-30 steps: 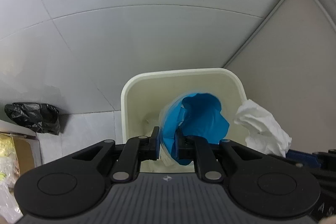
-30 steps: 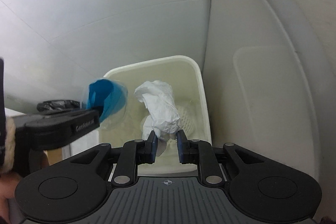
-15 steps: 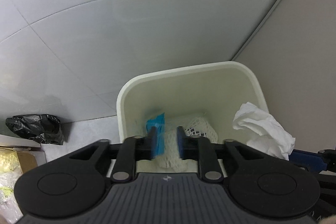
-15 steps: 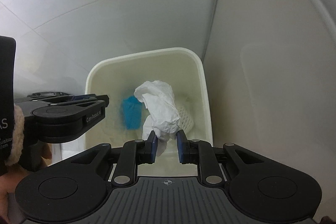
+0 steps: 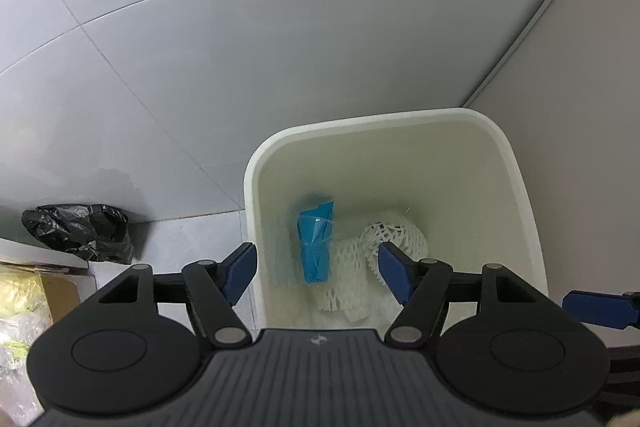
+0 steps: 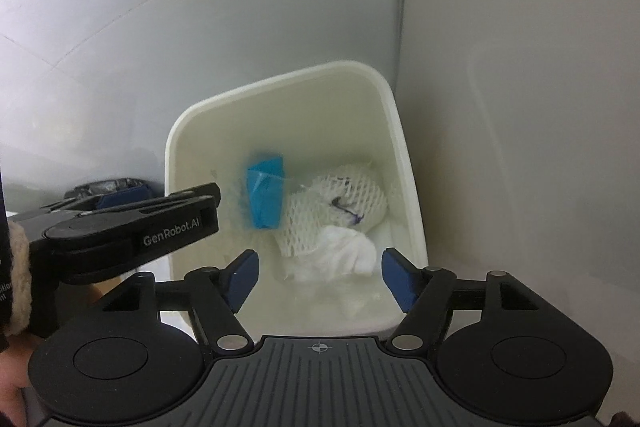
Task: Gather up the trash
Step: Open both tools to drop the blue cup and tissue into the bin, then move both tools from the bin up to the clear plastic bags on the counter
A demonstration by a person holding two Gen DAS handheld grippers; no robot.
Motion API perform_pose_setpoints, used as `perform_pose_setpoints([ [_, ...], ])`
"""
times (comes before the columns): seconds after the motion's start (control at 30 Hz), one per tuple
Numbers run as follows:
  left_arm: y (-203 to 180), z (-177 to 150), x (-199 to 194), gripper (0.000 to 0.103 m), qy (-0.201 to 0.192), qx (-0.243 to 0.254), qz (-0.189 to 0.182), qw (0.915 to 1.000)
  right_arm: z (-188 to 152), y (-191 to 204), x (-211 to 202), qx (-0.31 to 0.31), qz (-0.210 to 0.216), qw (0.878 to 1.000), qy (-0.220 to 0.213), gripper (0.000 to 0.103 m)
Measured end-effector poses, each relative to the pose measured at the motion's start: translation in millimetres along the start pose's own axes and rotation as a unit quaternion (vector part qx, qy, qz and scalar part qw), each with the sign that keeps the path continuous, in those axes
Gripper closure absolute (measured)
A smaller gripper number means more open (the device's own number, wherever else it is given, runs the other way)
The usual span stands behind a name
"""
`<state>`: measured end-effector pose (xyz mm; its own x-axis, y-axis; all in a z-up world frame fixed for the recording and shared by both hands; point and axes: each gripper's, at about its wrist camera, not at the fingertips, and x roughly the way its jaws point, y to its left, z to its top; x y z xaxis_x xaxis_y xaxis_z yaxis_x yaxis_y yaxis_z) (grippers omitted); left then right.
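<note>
A cream bin (image 5: pixel 516 163) (image 6: pixel 396 115) stands on the floor in a corner. Inside lie a blue wrapper in clear plastic (image 5: pixel 315 239) (image 6: pixel 265 193), white foam netting (image 5: pixel 384 247) (image 6: pixel 340 203) and a crumpled white tissue (image 6: pixel 344 255). My left gripper (image 5: pixel 318 273) is open and empty above the bin's near left side. My right gripper (image 6: pixel 320 277) is open and empty above the bin's near edge. The left gripper's body (image 6: pixel 120 231) shows at the left of the right wrist view. A blue pad of the right gripper (image 5: pixel 596 309) shows at the right of the left wrist view.
A black plastic bag (image 5: pixel 80 231) lies on the floor left of the bin. A cardboard box with yellow and clear plastic (image 5: pixel 24 303) sits at the far left. Grey walls stand behind the bin, and a beige panel (image 6: pixel 520 107) is on its right.
Both grippers have opened. The blue wrapper dropped from the left gripper into the bin, then the white tissue dropped from the right gripper into the bin.
</note>
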<state>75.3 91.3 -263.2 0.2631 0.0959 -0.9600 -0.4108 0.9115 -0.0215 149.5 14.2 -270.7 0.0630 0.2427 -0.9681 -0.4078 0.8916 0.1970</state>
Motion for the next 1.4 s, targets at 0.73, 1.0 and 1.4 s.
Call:
perform_pose_setpoints([
  [0.73, 18.0, 0.2, -48.2, 0.019, -0.027, 0.021, 0.005, 0.9994, -27.9, 16.6, -48.0, -0.052, 0.030, 0.998, -0.035, 0.024],
  [1.0, 26.9, -1.6, -72.4, 0.009, -0.035, 0.019, 0.001, 0.9992, -41.2, 37.7, -94.0, -0.108, 0.028, 0.990, -0.084, 0.024],
  [1.4, 31.5, -6.1, -114.3, 0.001, -0.040, 0.010, -0.041, 0.9983, -74.7, 41.6, -190.7, -0.161, 0.002, 0.967, -0.196, 0.014],
])
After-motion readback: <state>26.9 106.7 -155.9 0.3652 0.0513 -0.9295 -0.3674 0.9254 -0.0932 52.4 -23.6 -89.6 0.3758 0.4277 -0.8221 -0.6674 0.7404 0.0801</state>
